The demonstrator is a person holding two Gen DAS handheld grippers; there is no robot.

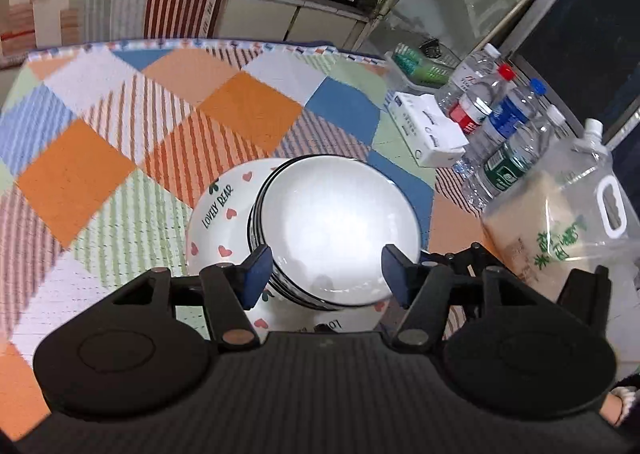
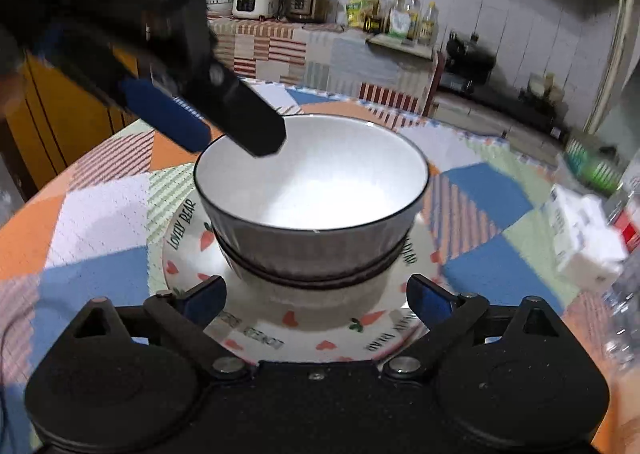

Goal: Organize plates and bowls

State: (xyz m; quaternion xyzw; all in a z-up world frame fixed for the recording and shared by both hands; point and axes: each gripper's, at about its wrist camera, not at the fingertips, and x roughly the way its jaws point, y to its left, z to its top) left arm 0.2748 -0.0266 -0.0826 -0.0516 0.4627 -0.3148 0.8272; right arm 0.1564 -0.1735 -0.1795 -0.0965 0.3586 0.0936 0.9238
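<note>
Bowls (image 1: 336,230) stacked on plate (image 1: 216,209), below open left gripper (image 1: 326,274).

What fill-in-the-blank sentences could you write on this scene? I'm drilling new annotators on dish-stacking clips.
1. The stacked bowls stand on a plate printed with the words LOVELY ____.
2. The inside of the top bowl is ____ in colour.
3. The right gripper has its jaws ____, one on each side of the stack.
4. The bottle nearest the boxed tissues has a ____ cap.

Missing words: BEAR; white; open; red
</note>
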